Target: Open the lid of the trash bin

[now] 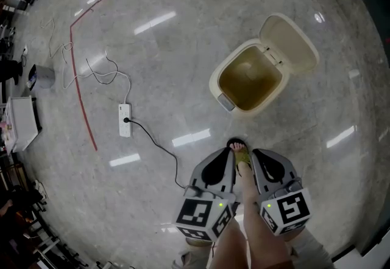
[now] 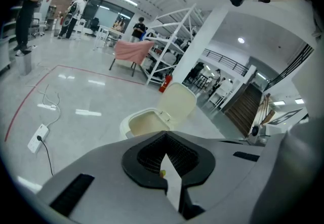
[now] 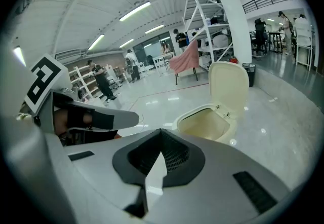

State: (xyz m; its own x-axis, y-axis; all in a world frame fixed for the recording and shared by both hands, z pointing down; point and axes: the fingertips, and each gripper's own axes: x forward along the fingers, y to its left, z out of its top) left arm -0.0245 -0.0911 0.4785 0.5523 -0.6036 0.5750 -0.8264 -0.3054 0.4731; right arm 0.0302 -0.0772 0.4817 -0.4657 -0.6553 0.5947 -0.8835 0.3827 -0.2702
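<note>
A cream trash bin (image 1: 216,81) stands on the marble floor with its lid (image 1: 293,42) swung up and back, so the hollow inside shows. A grey pedal (image 1: 226,102) sits at its near edge. Both grippers hang close to the person's legs, well short of the bin and pointing toward it. My left gripper (image 1: 226,155) is shut and empty; my right gripper (image 1: 258,155) is shut and empty too. A sandalled foot (image 1: 240,152) rests between them. The left gripper view has the bin (image 2: 132,119) and lid (image 2: 177,103) beyond the jaws (image 2: 164,137); the right gripper view shows the bin (image 3: 188,114) and lid (image 3: 229,87).
A white power strip (image 1: 125,120) with a black cable lies on the floor at left, beside a red tape line (image 1: 83,98). A grey cylinder (image 1: 42,76) and a white box (image 1: 23,120) sit at the far left. White shelving (image 3: 205,25) and people stand far behind the bin.
</note>
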